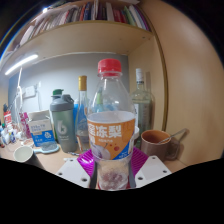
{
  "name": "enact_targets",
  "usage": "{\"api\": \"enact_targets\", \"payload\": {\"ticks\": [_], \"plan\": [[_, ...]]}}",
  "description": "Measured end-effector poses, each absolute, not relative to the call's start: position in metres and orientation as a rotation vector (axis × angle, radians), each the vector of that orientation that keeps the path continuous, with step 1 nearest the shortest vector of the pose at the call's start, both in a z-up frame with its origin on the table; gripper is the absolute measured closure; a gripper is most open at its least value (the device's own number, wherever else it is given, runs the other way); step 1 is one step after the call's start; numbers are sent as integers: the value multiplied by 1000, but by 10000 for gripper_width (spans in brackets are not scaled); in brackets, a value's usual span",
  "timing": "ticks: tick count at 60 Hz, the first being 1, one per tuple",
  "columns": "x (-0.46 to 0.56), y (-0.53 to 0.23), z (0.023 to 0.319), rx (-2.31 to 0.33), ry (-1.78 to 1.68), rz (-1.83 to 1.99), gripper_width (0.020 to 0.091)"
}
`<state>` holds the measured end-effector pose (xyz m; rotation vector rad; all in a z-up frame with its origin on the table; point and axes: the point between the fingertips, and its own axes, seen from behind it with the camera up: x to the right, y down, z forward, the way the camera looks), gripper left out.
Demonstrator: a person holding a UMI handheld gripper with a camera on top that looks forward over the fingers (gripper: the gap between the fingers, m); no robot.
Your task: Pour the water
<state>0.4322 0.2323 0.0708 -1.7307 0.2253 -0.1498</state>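
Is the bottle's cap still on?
Yes. The red cap sits on the upright bottle, held between the gripper jaws.

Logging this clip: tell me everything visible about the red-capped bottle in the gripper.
The bottle is clear plastic with a red screw cap, still on, and an orange-and-blue label with white characters. It stands upright, its base between the pink pads, which press on both sides; the gripper looks shut on it. Its contents cannot be told. It fills the view ahead of the desk.
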Motion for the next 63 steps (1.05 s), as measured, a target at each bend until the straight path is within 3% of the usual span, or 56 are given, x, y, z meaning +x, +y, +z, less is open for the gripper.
{"api": "enact_targets", "payload": {"ticks": [11, 18, 36, 63], "plan": [[432, 232, 65, -1791, 223, -141, 559], [423, 217, 46, -1926, 243, -66, 256], [402, 113, 86, -1971, 202, -81, 273], [301, -92, 234, -1897, 160, -22, 271]]}}
